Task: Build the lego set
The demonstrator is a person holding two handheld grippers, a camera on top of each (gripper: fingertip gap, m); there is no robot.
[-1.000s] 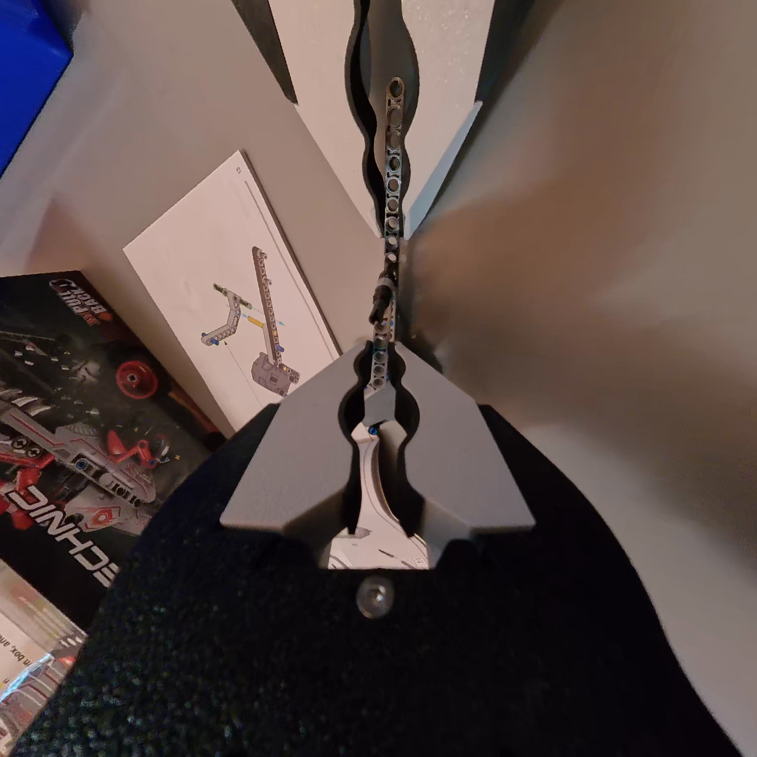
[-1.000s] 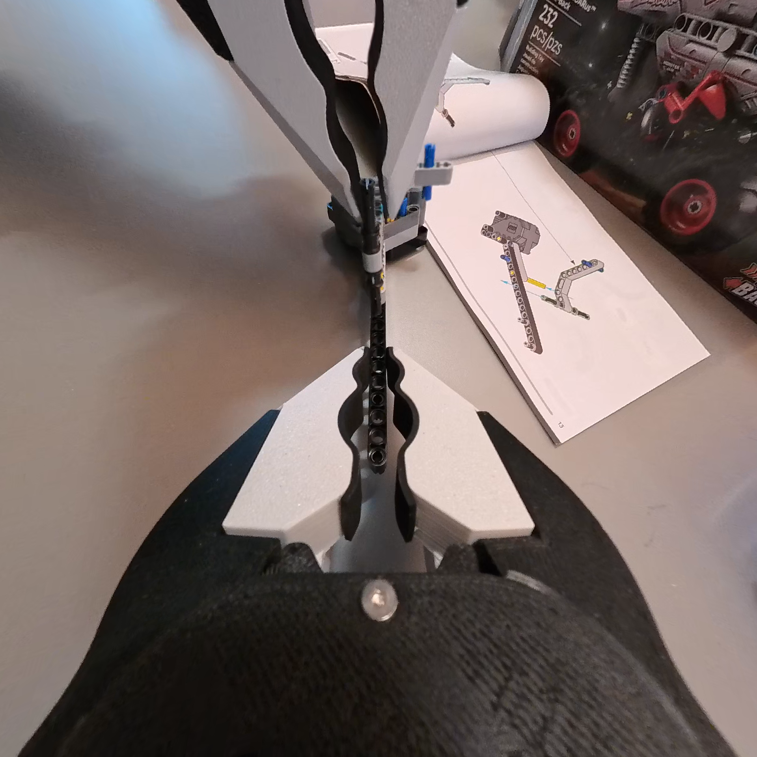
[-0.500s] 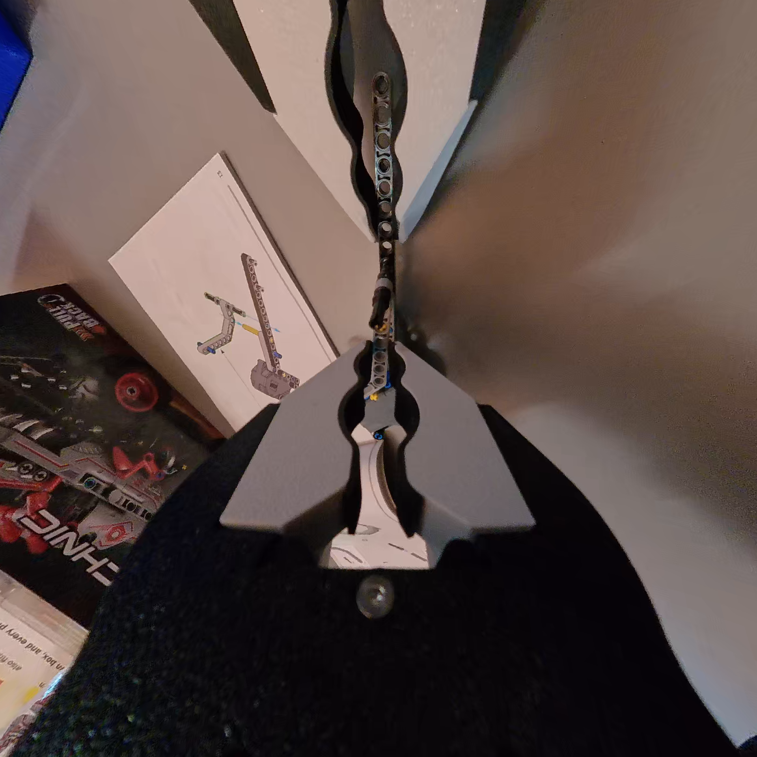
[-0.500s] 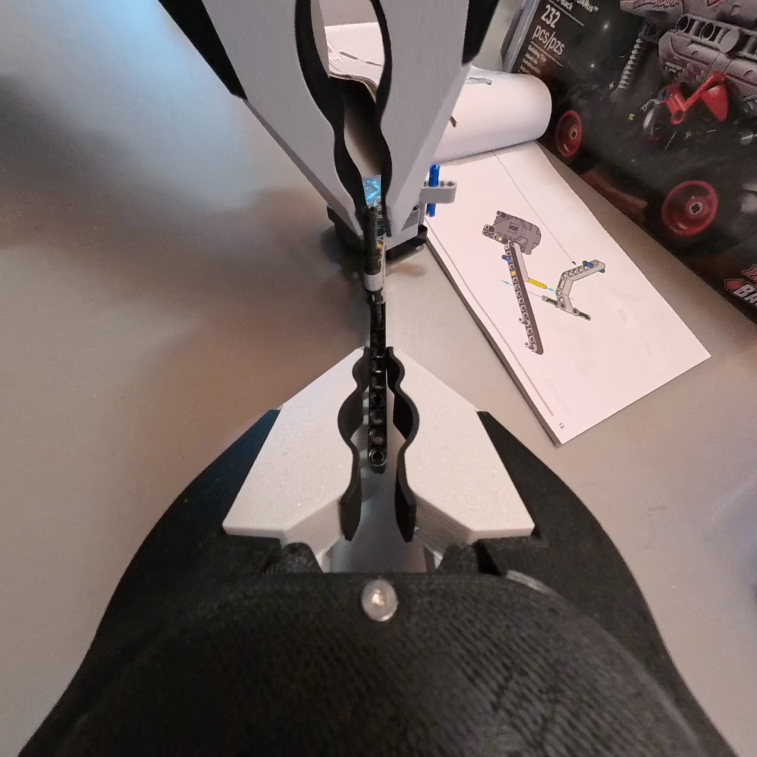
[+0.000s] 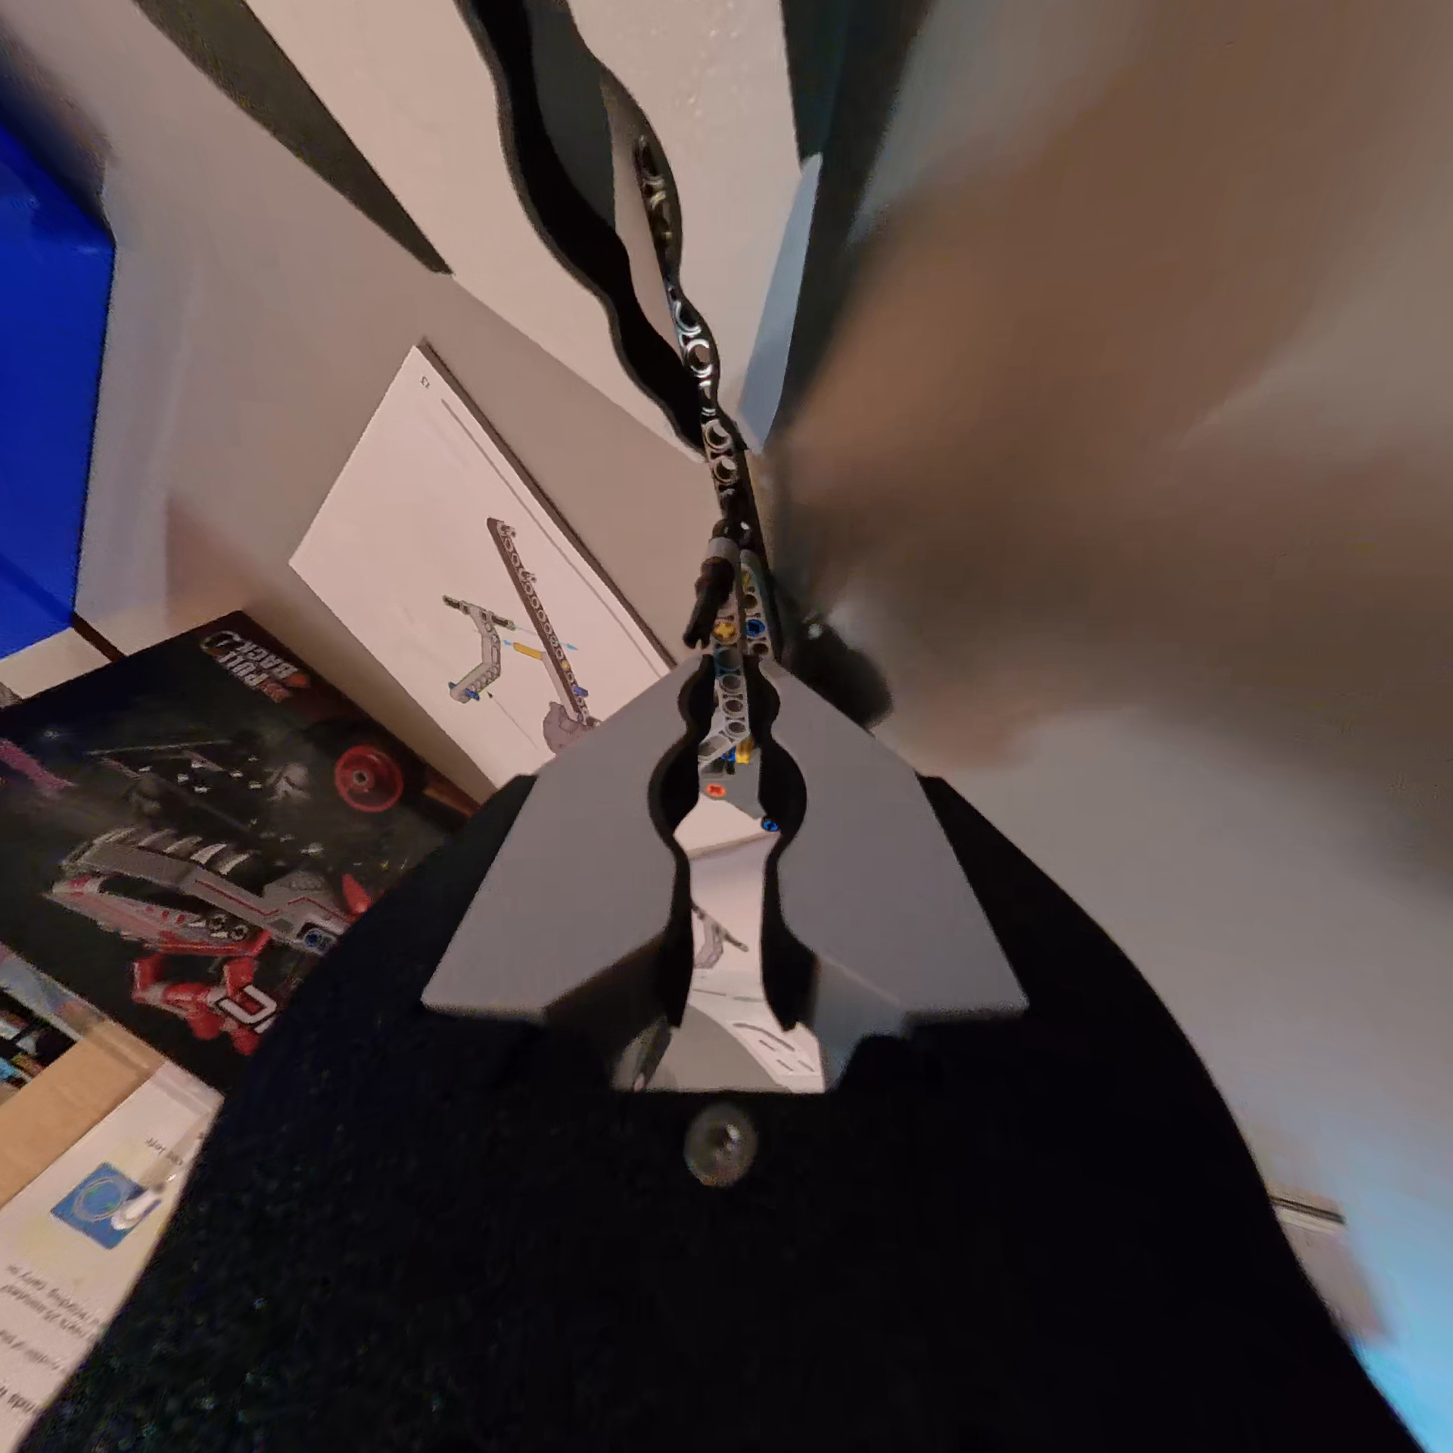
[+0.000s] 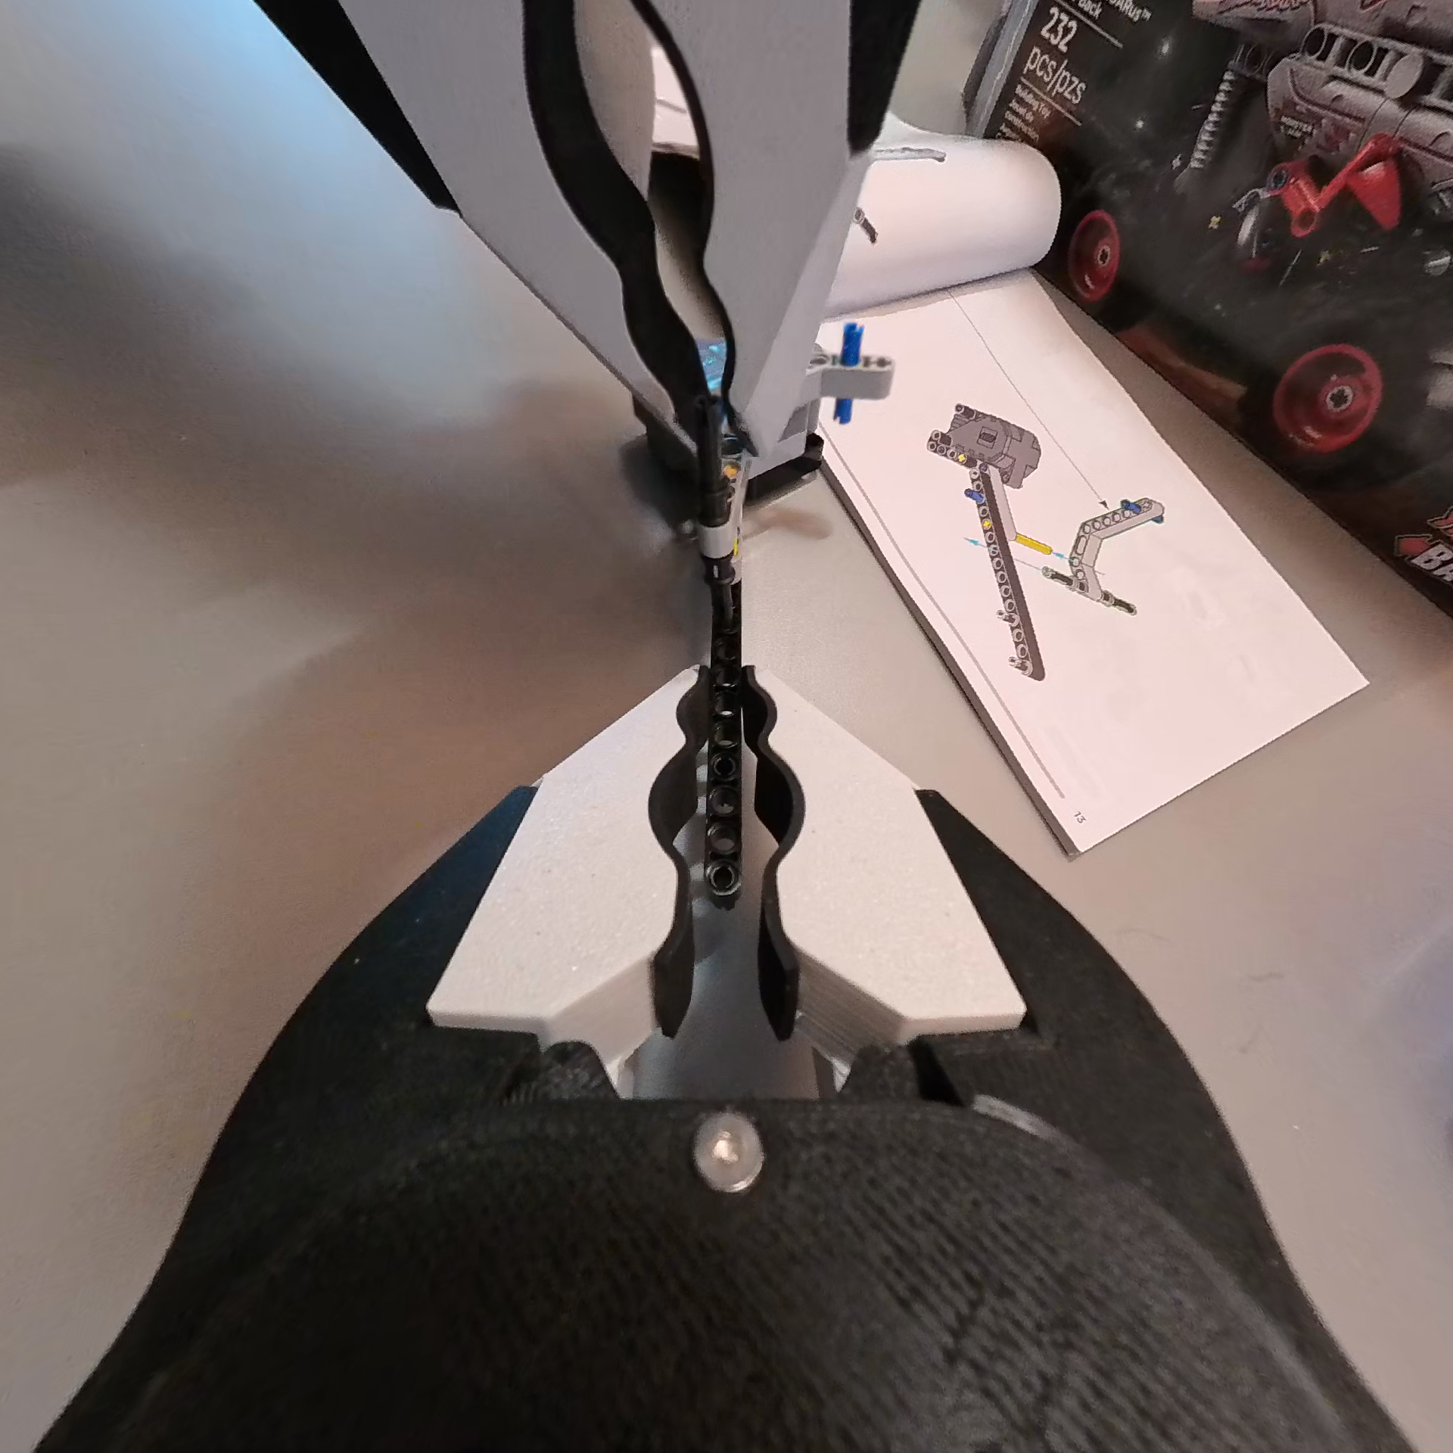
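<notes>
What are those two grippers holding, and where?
The right gripper clamps the long black holed beam near its free end. The left gripper grips the light grey angled beam pinned to its other end.

The left wrist view is dim and warm-toned, smeared by motion blur: the table [image 5: 1101,393] at far right dissolves into brown streaks, and the blue block [image 5: 47,393] at far left has soft, dragged edges. The instruction page [image 5: 440,566] reads fairly clearly, though the picture on the box [image 5: 196,849] is grainy. The right wrist view is brighter and sharper; its instruction page [image 6: 1101,550] is crisp. Broad soft shadows lie on the table [image 6: 236,550] at left, and a cool bluish sheen shows at the far-left corner. Both views bend straight lines towards the edges, and the near black housings are out of focus.
</notes>
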